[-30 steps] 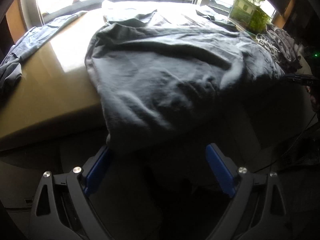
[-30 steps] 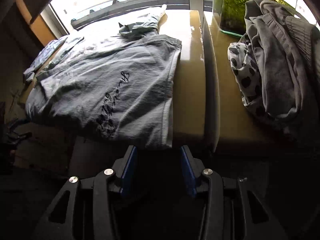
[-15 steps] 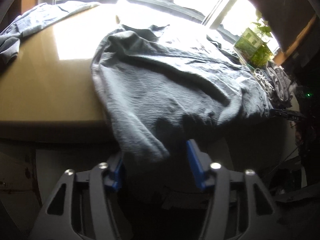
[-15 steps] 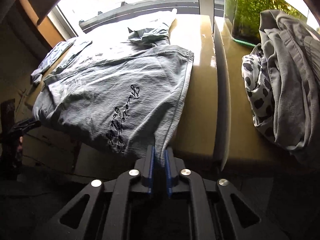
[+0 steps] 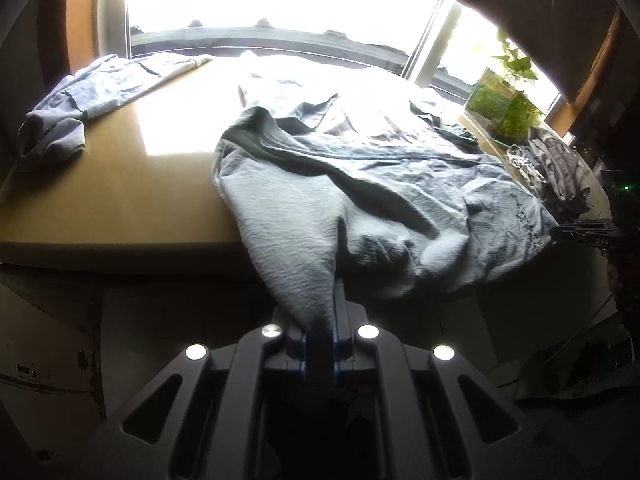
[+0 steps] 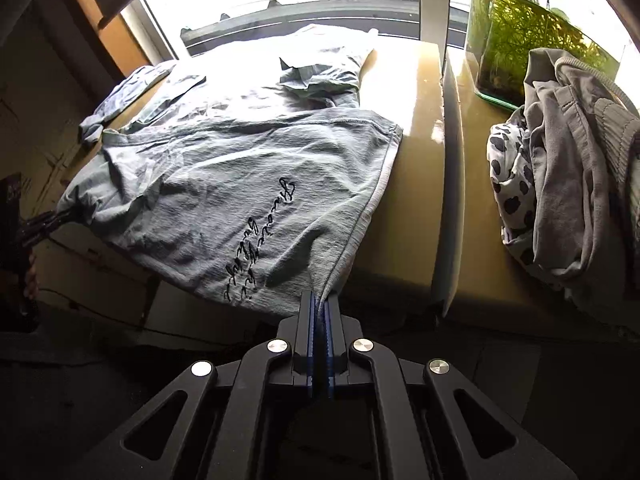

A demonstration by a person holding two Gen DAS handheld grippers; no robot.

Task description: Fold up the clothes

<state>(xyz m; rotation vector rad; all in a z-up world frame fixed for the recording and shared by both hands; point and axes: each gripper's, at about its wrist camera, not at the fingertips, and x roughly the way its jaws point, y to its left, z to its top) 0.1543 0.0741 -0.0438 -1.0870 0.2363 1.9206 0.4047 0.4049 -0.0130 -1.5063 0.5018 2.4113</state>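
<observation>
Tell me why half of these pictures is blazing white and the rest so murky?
Left wrist view: the window is blown out and glare bleaches the far tabletop, while the space under the table sinks into shadow. Right wrist view: same backlight, milder, so the script on the grey shirt reads clearly. Both bend straight edges, fisheye-style.

You have a pale grey-blue T-shirt with black script lettering near the tan table's near edge. At the left edge lies a light blue garment. On the right sit a plain grey garment and a white cloth with dark spots, behind them green plants. Your gripper pads are blue.
</observation>
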